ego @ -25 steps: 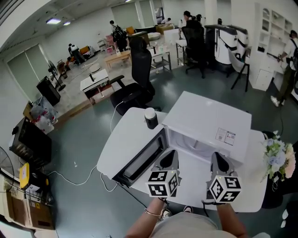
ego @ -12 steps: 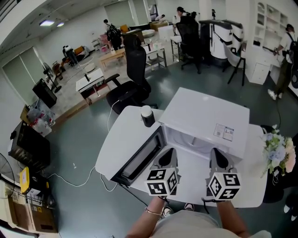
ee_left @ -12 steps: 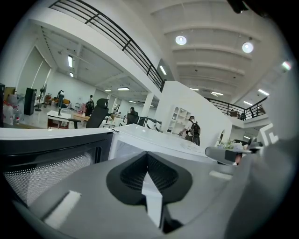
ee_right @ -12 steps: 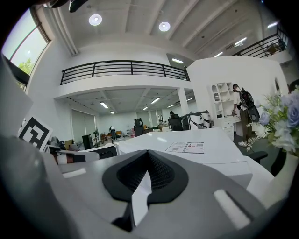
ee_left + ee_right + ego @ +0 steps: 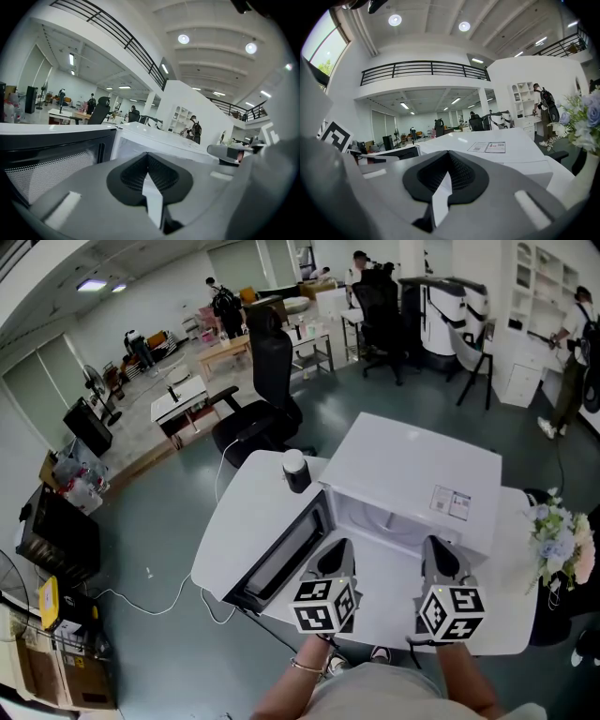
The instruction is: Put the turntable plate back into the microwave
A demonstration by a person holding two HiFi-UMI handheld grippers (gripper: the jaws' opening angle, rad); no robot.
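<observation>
The inside of the microwave (image 5: 412, 474) is mostly hidden under its top. A pale curved edge on its floor may be the turntable plate (image 5: 386, 521), but I cannot tell for sure. Its door (image 5: 281, 563) stands open at the left. The left gripper (image 5: 337, 551) and the right gripper (image 5: 441, 549) hover before the opening, jaws pressed together, holding nothing.

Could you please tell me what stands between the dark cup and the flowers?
The open white microwave stands between the dark cup and the flowers, as the head view shows.
</observation>
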